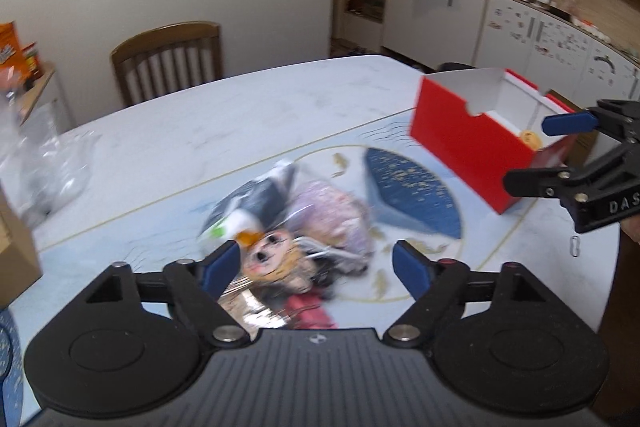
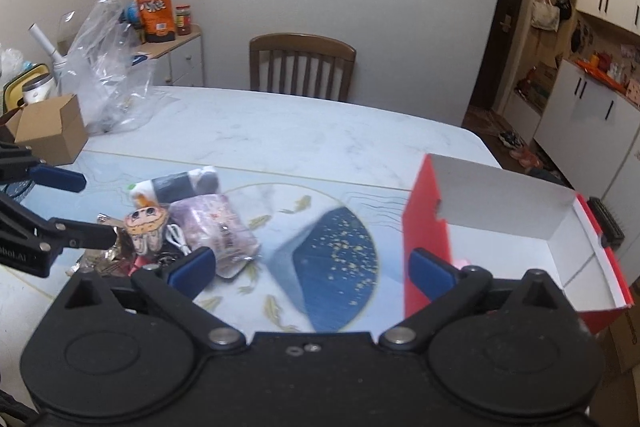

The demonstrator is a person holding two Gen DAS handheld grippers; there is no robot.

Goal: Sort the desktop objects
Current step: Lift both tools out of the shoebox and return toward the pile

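A pile of small objects lies on the patterned mat: a doll-face toy (image 1: 266,259) (image 2: 144,223), a purple packet (image 1: 332,223) (image 2: 216,227), a black-and-white pouch (image 1: 256,203) (image 2: 176,187), a white cable (image 2: 176,239) and something red (image 1: 308,311). My left gripper (image 1: 316,259) (image 2: 96,209) hovers open just over the pile, its pads touching nothing. A red box (image 1: 472,147) (image 2: 424,247) with a white inside stands open at the right, a small yellowish item (image 1: 530,139) in it. My right gripper (image 2: 310,263) (image 1: 528,153) is wide open and empty next to the box's near wall.
A cardboard box (image 2: 52,135) and a crumpled clear plastic bag (image 2: 108,87) sit at the table's left. A wooden chair (image 2: 302,67) stands at the far edge. A black brush (image 2: 608,223) lies behind the red box. The blue fan print (image 2: 336,259) marks the mat's middle.
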